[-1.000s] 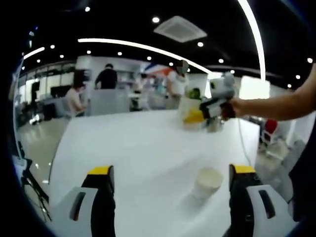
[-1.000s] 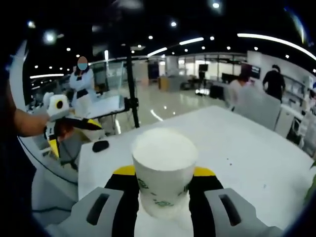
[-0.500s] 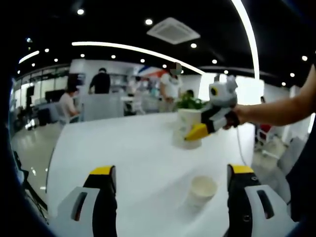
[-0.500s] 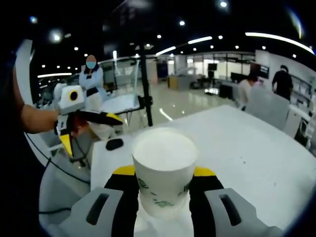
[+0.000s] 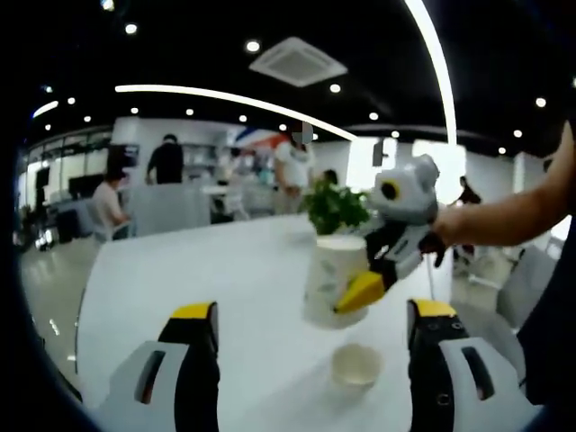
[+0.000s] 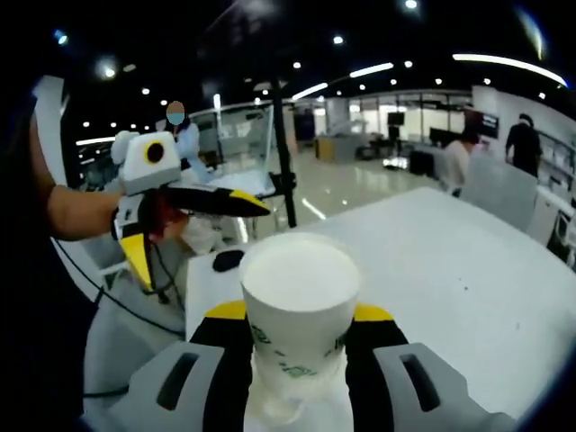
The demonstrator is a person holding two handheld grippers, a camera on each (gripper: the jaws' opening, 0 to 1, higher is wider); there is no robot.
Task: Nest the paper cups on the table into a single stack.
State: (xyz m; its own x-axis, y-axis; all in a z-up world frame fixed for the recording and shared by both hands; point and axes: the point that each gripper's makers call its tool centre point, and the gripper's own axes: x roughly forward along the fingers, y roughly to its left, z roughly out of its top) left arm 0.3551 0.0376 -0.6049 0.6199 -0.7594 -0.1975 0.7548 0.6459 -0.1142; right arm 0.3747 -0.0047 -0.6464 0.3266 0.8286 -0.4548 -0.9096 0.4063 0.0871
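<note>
Two paper cups are in play: one held cup [image 6: 300, 310] is pinched between the jaws of my right gripper [image 6: 300, 360], its open mouth facing the camera, and in the left gripper view that same cup [image 5: 331, 279] hangs in the air, tilted slightly, above the white counter [image 5: 207, 270]. Just below it on the counter stands the second cup [image 5: 356, 367], upright with its mouth open, lying between the jaws of my left gripper [image 5: 306, 360], which are spread wide and touch nothing. In the right gripper view my left gripper [image 6: 189, 216] shows at the left, held in my hand, jaws apart. A leafy green plant [image 5: 335, 205] stands behind the raised cup.
</note>
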